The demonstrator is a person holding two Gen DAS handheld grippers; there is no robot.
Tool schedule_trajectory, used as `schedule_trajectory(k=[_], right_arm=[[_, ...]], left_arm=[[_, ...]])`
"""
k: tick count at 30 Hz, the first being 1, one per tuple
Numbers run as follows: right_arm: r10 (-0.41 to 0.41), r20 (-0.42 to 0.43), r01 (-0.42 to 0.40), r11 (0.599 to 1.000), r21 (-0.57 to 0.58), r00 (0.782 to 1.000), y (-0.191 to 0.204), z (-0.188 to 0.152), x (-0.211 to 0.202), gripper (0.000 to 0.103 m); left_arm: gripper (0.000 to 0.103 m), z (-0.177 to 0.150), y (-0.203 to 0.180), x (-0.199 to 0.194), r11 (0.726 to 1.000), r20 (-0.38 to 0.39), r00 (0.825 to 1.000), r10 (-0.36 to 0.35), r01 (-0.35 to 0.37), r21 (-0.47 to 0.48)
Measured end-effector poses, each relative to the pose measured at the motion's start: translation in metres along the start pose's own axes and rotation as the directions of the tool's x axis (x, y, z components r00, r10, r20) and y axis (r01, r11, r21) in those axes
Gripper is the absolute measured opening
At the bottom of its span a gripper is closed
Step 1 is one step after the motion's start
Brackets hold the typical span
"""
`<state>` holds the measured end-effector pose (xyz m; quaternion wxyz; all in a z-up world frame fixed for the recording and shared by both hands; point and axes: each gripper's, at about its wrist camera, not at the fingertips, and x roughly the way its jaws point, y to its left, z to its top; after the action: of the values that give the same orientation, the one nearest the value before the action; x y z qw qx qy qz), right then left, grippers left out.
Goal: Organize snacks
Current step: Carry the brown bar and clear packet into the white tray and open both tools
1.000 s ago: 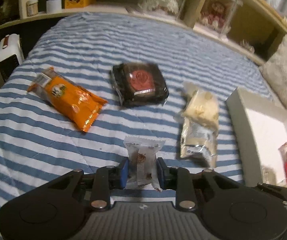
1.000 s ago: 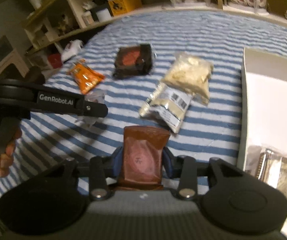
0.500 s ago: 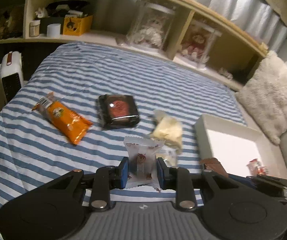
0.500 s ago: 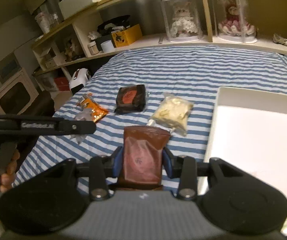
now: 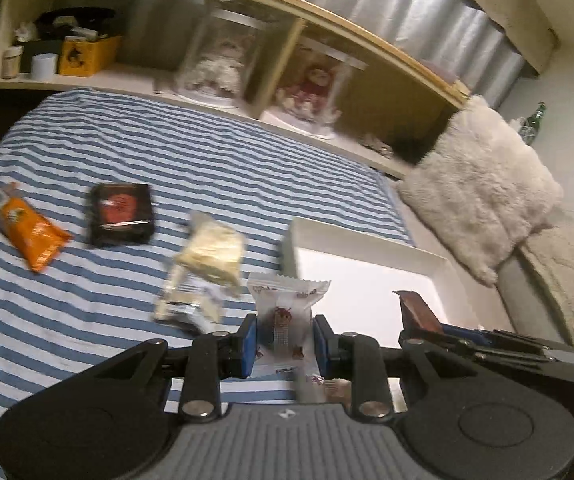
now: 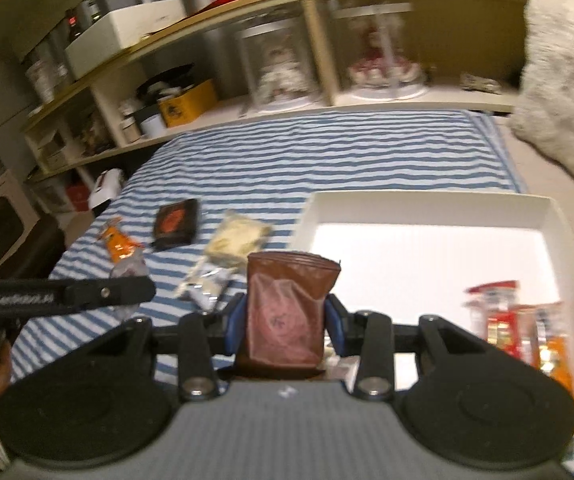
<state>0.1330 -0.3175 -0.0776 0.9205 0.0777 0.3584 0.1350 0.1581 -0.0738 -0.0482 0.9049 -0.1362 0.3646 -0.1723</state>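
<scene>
Left gripper clamped on a white packet, held upright above the striped bedspread, at the near-left corner of the white tray. Right gripper clenched on a brown pouch, also upright, at the tray's left edge. Inside the tray, at its right side, red and orange packets, blurred. Left lying on the bedspread: an orange bag, a black box with a red disc, and a pale bag, all well apart from the tray except the pale bag, just beside it. Behind the bed, a shelf with two dolls under clear domes; a furry cushion beyond the tray.
</scene>
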Motion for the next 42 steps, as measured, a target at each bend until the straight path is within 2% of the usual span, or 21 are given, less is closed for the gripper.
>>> schedule_trajectory(k=[9,16,25,33,36,37,38,42], right_arm=[[-0.071,0.003,0.071,0.997,0.008,0.997,-0.043,-0.002,-0.020,0.047],[-0.096,-0.024,0.097,0.995,0.031,0.995,-0.066,-0.003,-0.014,0.047],[-0.086,-0.075,0.091,0.993,0.076,0.994,-0.084,-0.002,0.021,0.047],[-0.101,-0.092,0.108,0.991,0.080,0.991,-0.093,0.000,0.050,0.047],[-0.116,-0.079,0.123,0.990,0.077,0.990,-0.095,0.001,0.054,0.055],[-0.126,-0.081,0.132,0.988,0.081,0.989,-0.096,0.001,0.054,0.065],[-0.133,-0.081,0.140,0.987,0.082,0.988,-0.097,0.002,0.053,0.068],[-0.132,-0.101,0.139,0.988,0.069,0.986,-0.097,-0.001,0.046,0.068]], left_arm=[[0.031,-0.019,-0.058,0.037,0.994,-0.062,0.992,-0.109,0.109,-0.003],[0.031,-0.033,-0.082,0.080,0.986,-0.170,0.971,-0.167,0.165,-0.025],[0.031,-0.051,-0.080,0.128,0.984,-0.270,0.947,-0.172,0.152,-0.095],[0.031,-0.052,-0.073,0.143,0.988,-0.274,0.952,-0.141,0.119,-0.094],[0.032,-0.051,-0.075,0.143,0.991,-0.265,0.955,-0.130,0.114,-0.073],[0.032,-0.051,-0.076,0.143,0.991,-0.266,0.956,-0.127,0.113,-0.065],[0.032,-0.052,-0.076,0.143,0.992,-0.268,0.955,-0.125,0.113,-0.062],[0.040,-0.051,-0.078,0.141,0.991,-0.278,0.951,-0.134,0.123,-0.058]])
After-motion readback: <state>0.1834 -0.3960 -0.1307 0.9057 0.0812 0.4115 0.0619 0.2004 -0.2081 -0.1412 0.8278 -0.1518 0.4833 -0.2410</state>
